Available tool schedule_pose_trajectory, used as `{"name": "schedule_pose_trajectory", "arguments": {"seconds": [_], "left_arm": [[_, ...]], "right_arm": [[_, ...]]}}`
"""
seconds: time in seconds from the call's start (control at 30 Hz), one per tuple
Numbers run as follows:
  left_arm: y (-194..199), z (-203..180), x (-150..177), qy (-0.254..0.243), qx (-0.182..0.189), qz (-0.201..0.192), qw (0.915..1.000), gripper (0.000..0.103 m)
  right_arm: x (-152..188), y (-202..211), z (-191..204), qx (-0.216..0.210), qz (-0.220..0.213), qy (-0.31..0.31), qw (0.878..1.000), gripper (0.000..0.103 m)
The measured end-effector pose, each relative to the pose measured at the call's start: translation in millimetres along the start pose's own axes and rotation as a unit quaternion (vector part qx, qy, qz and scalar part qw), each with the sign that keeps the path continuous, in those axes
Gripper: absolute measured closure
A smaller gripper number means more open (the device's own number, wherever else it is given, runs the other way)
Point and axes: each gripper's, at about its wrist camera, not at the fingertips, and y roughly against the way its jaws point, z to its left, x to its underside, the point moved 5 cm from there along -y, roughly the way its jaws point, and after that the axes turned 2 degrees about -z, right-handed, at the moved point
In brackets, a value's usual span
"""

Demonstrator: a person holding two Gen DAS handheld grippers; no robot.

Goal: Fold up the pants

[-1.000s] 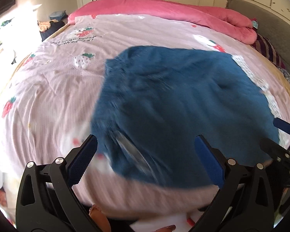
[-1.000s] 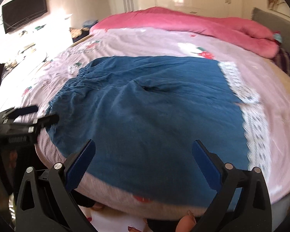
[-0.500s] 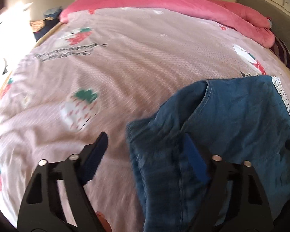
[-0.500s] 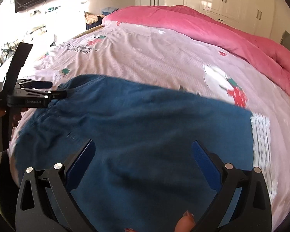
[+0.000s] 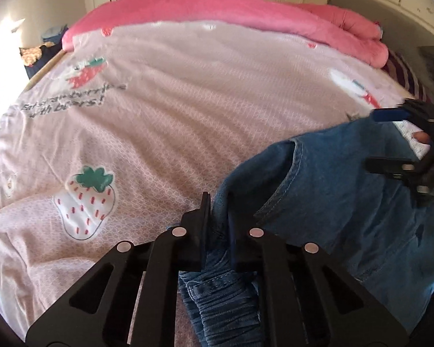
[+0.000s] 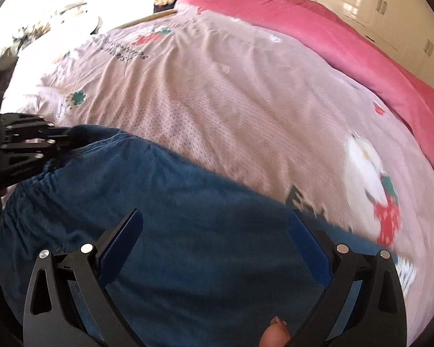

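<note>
Blue denim pants (image 5: pixel 332 202) with a gathered elastic waistband lie on the near part of the bed. In the left wrist view my left gripper (image 5: pixel 217 202) has its jaws closing tight on a bunched corner of the waistband, and the denim is pinched between the pads. That left gripper (image 6: pixel 58 141) also shows at the left edge of the right wrist view, at the pants' corner. My right gripper (image 6: pixel 214 219) hovers open over the flat middle of the pants (image 6: pixel 188 231), nothing between its pads. A fingertip (image 6: pixel 275 335) shows at its base.
The bed sheet (image 5: pixel 159 115) is pale pink with strawberry prints and spreads wide beyond the pants. A rolled bright pink duvet (image 5: pixel 246 14) lies along the far side. White lace trim (image 6: pixel 405 271) edges the pants at the right. Wardrobes stand behind.
My left gripper slid to the pants' waistband corner and went from wide open to shut on it. My right gripper swept sideways over the pants and rolled, staying open.
</note>
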Motion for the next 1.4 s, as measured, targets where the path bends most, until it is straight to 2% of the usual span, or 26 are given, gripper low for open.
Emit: {"name": "schedule_pose_trajectory", "arguments": {"seconds": [0.1,0.2,0.27,0.3,0.33,0.37,0.4,0.43,0.6,0.77,0.87,0.97,1.1,1.23,1.4], "left_arm": [[20.4,0.9,-5.4,0.001,0.012,-0.034,0.9994,0.099],[41.3,-5.4,-12.6,-0.002,0.025,-0.066,0.9975,0.099],[54.1,-12.3,-15.0,-0.011,0.032,-0.083,0.9959,0.099],[58.8,-14.7,-15.1,-0.013,0.033,-0.090,0.9953,0.099],[62.8,-18.1,-15.1,-0.017,0.037,-0.094,0.9948,0.099],[64.8,-19.1,-14.1,-0.018,0.035,-0.096,0.9946,0.099],[66.0,-18.9,-13.3,-0.019,0.032,-0.097,0.9946,0.099],[67.3,-18.6,-12.5,-0.018,0.029,-0.099,0.9945,0.099],[82.4,-16.3,-2.0,-0.008,0.040,-0.117,0.9923,0.099],[117.2,-27.6,29.6,0.003,0.068,-0.143,0.9874,0.099],[144.1,-40.4,47.7,-0.015,0.062,-0.170,0.9834,0.099],[162.9,-51.0,69.9,-0.029,0.060,-0.177,0.9820,0.099],[171.8,-57.4,104.5,-0.038,0.057,-0.158,0.9852,0.099],[170.5,-58.5,136.0,-0.036,0.055,-0.121,0.9904,0.098],[170.1,-59.4,158.9,-0.047,0.039,-0.096,0.9935,0.098]], "right_arm": [[-13.7,-10.9,4.1,-0.005,0.008,0.024,1.000,0.004],[-26.3,-20.0,12.9,0.001,0.015,0.075,0.997,0.005],[-29.3,-20.9,18.1,-0.015,0.018,0.092,0.995,0.012],[-29.1,-16.9,22.2,-0.039,0.016,0.092,0.995,0.046],[-28.8,-13.7,24.8,-0.051,0.015,0.090,0.994,0.075],[-27.2,-8.7,28.2,-0.060,0.012,0.092,0.994,0.089],[-24.2,-2.5,31.3,-0.061,0.006,0.098,0.993,0.096],[-19.3,9.6,35.2,-0.055,-0.008,0.105,0.993,0.098],[1.0,59.0,46.6,-0.045,-0.056,0.084,0.994,0.099],[42.0,113.4,79.7,-0.052,-0.106,0.075,0.990,0.099],[69.4,134.3,100.4,-0.062,-0.115,0.062,0.990,0.099],[97.9,152.1,122.3,-0.067,-0.122,0.055,0.989,0.099],[131.1,152.8,148.9,-0.088,-0.116,0.040,0.989,0.099],[159.4,148.9,173.1,-0.095,-0.103,0.035,0.989,0.098],[178.8,141.3,189.5,-0.117,-0.095,-0.007,0.989,0.095]]}}
